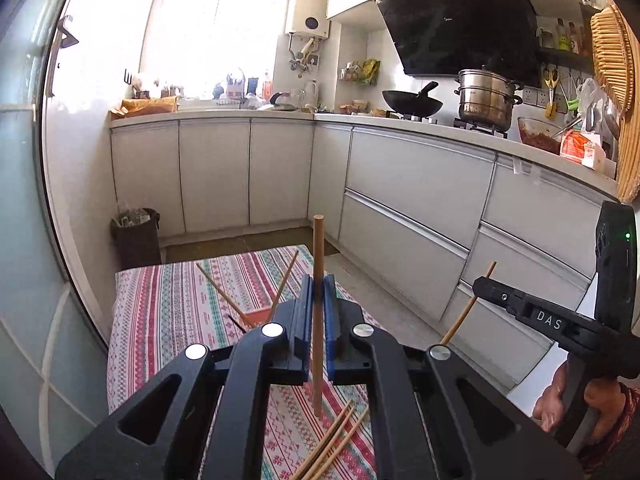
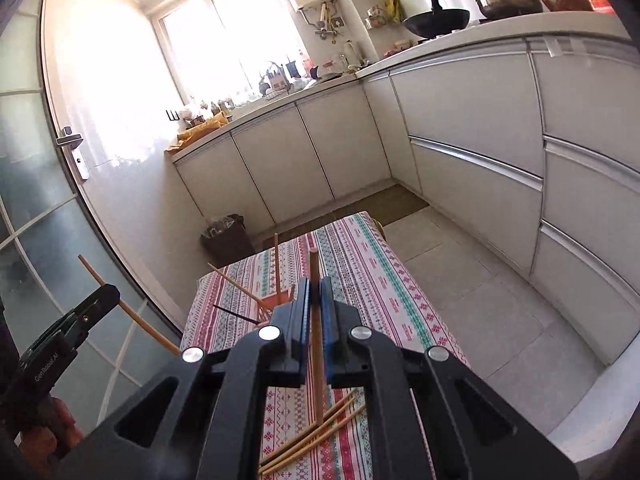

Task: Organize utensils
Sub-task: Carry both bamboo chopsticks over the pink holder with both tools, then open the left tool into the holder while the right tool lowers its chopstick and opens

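Note:
My left gripper point(image 1: 319, 294) is shut on a wooden chopstick point(image 1: 319, 256) and holds it upright above the table. My right gripper point(image 2: 315, 294) is shut on another wooden chopstick point(image 2: 314, 268), also upright. An orange utensil holder point(image 1: 260, 316) stands on the striped tablecloth point(image 1: 168, 304) with a few chopsticks leaning in it; it also shows in the right wrist view point(image 2: 276, 302). Several loose chopsticks point(image 1: 332, 444) lie on the cloth below the grippers, also in the right wrist view point(image 2: 312, 440). The right gripper point(image 1: 486, 286) shows at the left view's right edge, the left gripper point(image 2: 106, 294) at the right view's left.
The small table point(image 2: 360, 264) stands in a narrow kitchen. White cabinets point(image 1: 400, 200) run along the right and far side. A dark bin point(image 1: 136, 236) stands on the floor beyond the table. A glass door point(image 2: 32, 208) is at the left. Tiled floor point(image 2: 480, 288) lies right of the table.

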`<state>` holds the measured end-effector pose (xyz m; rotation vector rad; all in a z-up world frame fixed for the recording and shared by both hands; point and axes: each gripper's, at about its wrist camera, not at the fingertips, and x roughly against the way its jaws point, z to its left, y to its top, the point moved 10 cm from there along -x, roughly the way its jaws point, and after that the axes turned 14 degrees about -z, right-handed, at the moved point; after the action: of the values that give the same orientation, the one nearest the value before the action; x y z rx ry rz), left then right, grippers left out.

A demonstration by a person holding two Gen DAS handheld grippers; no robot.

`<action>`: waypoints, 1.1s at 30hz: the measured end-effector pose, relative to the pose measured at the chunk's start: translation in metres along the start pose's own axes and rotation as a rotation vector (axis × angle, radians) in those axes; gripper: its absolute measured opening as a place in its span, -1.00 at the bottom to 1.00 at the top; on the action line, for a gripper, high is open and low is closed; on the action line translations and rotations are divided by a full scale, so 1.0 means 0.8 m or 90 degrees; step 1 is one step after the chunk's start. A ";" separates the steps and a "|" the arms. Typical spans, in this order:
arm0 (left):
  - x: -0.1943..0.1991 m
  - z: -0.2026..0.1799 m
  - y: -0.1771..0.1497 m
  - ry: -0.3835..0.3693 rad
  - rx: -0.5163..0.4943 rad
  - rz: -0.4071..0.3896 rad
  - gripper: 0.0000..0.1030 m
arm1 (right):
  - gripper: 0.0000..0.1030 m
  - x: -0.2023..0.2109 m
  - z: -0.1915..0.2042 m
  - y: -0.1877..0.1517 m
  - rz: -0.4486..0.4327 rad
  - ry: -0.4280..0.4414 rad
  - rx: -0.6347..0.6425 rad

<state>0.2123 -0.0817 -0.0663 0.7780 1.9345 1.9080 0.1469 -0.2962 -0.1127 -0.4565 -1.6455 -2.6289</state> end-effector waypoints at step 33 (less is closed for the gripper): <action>-0.133 0.093 0.020 0.155 0.000 -0.070 -0.25 | -0.90 -0.123 0.077 0.144 -0.123 0.062 0.007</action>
<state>0.3428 -0.0829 -0.0714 0.4448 2.0689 2.0142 0.2741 -0.3078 -0.0103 -0.1731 -1.7544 -2.7227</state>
